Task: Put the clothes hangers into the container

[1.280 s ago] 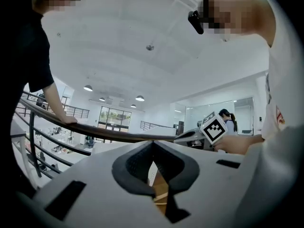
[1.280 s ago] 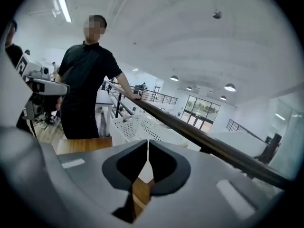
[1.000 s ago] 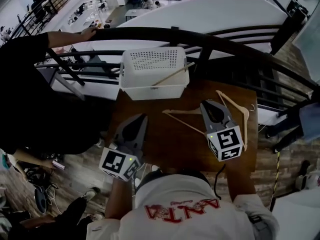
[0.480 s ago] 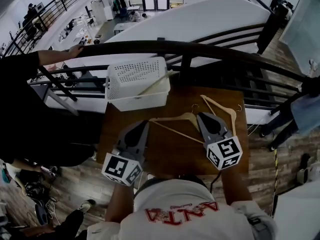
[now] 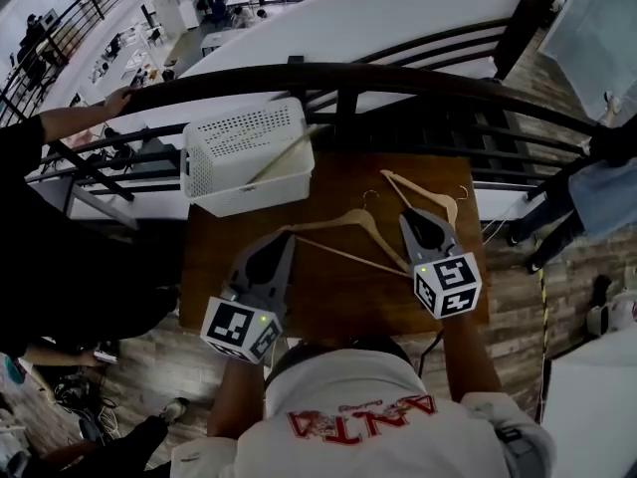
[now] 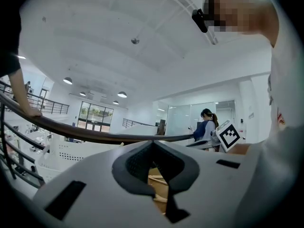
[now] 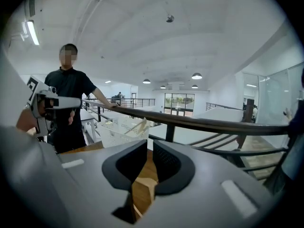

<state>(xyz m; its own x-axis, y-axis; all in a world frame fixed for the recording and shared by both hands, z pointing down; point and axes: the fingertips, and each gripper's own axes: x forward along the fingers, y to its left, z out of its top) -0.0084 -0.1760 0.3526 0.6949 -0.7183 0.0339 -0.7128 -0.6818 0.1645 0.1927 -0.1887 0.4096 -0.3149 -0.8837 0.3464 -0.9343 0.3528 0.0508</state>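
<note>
A white perforated basket (image 5: 239, 152) stands at the brown table's (image 5: 328, 287) far left corner, with one wooden hanger (image 5: 282, 155) leaning out of it. Two more wooden hangers lie on the table: a near one (image 5: 348, 225) across the middle and a far one (image 5: 423, 192) at the right. My left gripper (image 5: 286, 235) hovers by the near hanger's left end, jaws together. My right gripper (image 5: 410, 217) is shut beside that hanger's right end, holding nothing. The right gripper view shows pale hanger wood (image 7: 142, 186) under the shut right gripper (image 7: 149, 144). Wood (image 6: 159, 182) also shows beneath the left gripper (image 6: 152, 144).
A dark curved railing (image 5: 348, 73) runs behind the table, with a drop to a lower floor beyond. A person in black (image 7: 71, 99) stands left of the table with a hand (image 5: 119, 98) on the rail. The table's near edge is by my body.
Both grippers have drawn back from the basket toward me. The right one has slid off the near hanger, so its hook and arc now show. The hangers lie where they did.
</note>
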